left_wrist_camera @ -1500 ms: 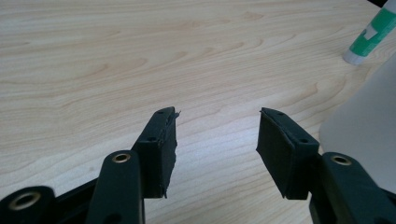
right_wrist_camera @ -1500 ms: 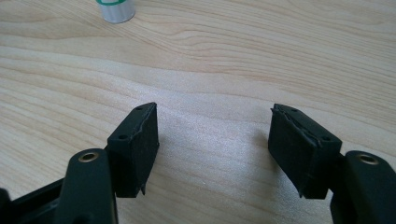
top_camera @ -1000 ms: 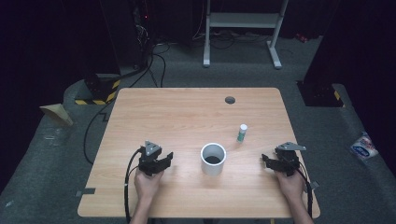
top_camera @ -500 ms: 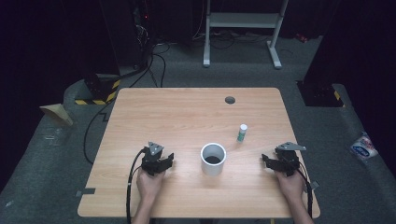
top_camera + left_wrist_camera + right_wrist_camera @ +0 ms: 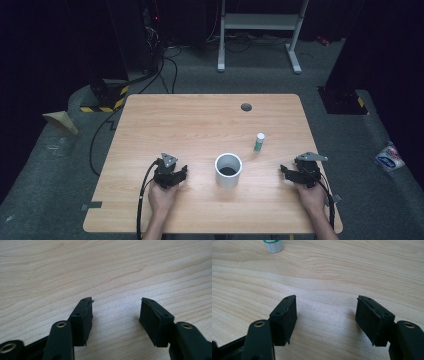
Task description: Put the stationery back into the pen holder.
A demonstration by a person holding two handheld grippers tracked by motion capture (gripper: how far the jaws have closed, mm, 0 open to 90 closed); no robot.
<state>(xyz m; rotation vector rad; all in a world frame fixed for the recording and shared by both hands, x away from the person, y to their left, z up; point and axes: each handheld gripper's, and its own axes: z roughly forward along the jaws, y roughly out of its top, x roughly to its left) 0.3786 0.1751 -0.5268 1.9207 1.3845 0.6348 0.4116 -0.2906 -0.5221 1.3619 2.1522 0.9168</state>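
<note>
The cup (image 5: 228, 170) stands on the table (image 5: 200, 120) near its near edge, between the left gripper (image 5: 172, 172) and right gripper (image 5: 295, 174); the small bottle (image 5: 259, 142) stands just beyond, to its right; a round hole (image 5: 246, 106) lies farther off.

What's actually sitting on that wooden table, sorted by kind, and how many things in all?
White cup: 1
Small bottle with a green label and white cap: 1
Hand-held claws: 2, the left claw and the right claw, both open with nothing between their jaws
Total: 4

One white cup (image 5: 228, 170), one small green-and-white bottle (image 5: 259, 142), two claws, one wooden table (image 5: 200, 125)
</note>
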